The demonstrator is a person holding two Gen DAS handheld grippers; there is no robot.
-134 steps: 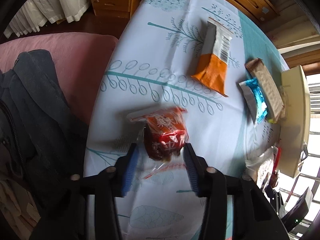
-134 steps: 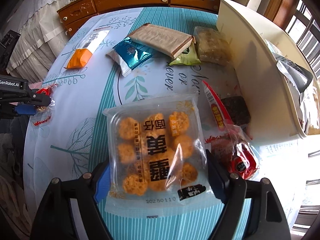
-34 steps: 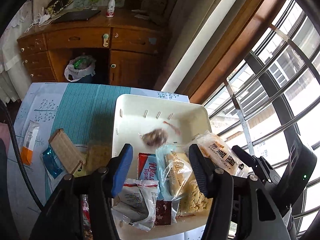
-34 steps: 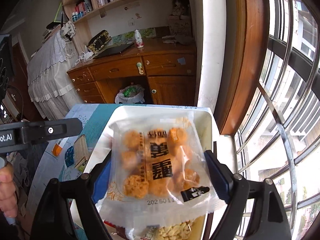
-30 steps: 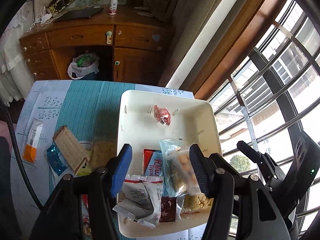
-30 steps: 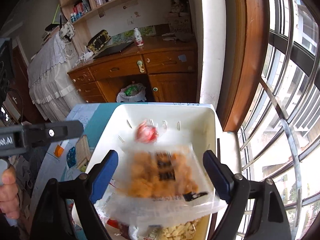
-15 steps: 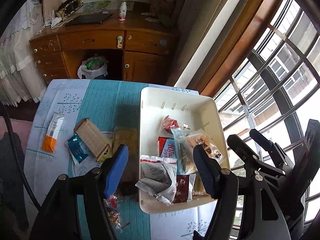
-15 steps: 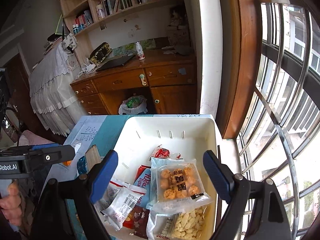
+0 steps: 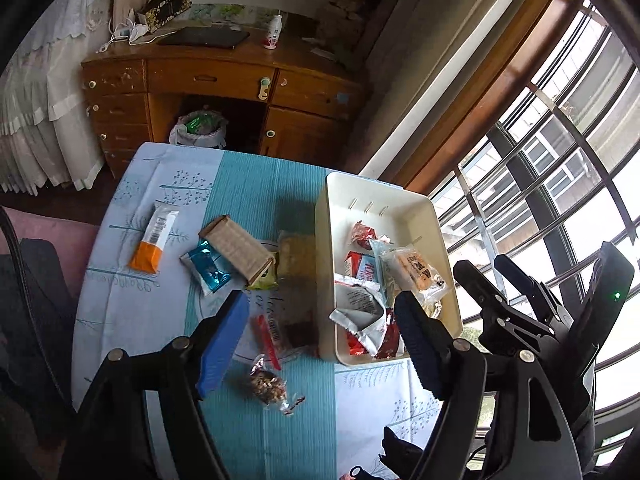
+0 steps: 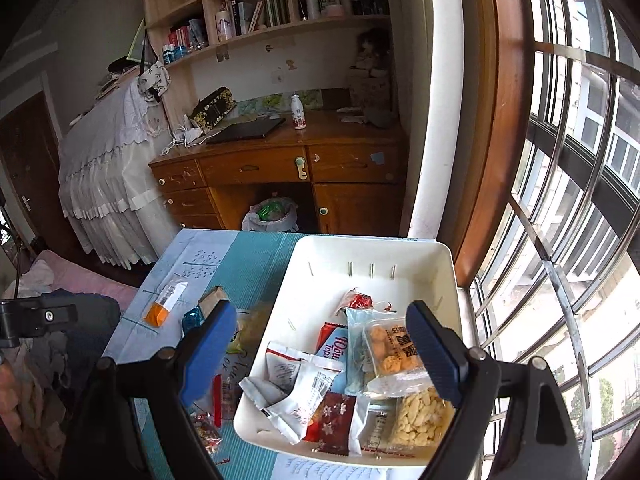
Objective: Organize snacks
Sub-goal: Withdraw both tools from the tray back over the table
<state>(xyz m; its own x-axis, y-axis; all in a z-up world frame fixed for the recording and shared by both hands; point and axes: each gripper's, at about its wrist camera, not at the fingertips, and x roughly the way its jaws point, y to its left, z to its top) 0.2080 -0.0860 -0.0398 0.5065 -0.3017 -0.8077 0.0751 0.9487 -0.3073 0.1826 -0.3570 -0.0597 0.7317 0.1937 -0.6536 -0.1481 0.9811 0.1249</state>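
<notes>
From your left wrist camera, your left hand-held gripper [image 9: 320, 336] hangs above the bench [image 9: 280, 432] with nothing between its blue pads; its jaws have just been opening and now stand wide. Below it the cream bin [image 9: 325, 240] sits at the bench's window side, holding a red candy [image 9: 363, 235], a blue-and-red wrapper [image 9: 362, 266], a clear pack of fried puffs [image 9: 416, 270] and a crumpled white wrapper [image 9: 358, 308]. Left of the bin, on the cloth, lie an orange-and-white bar [image 9: 154, 240], a blue foil pack [image 9: 208, 266], a brown cardboard-coloured packet [image 9: 236, 248] partly over it, a yellowish pack [image 9: 297, 256] just beside the bin wall, a red-edged clear bag [image 9: 280, 330] and a small clear bag of nuts [image 9: 269, 386] nearer you. From your right wrist camera, your right hand-held gripper [image 10: 322, 354] is spread wide and empty over the bin's [image 10: 372, 248] near half. The puff pack [image 10: 394, 354] lies inside the bin, on top of a bag of pale nuts [image 10: 420, 416], beside a dark red wrapper with flowers [image 10: 332, 420]. The other gripper's black body shows at the far left edge.
</notes>
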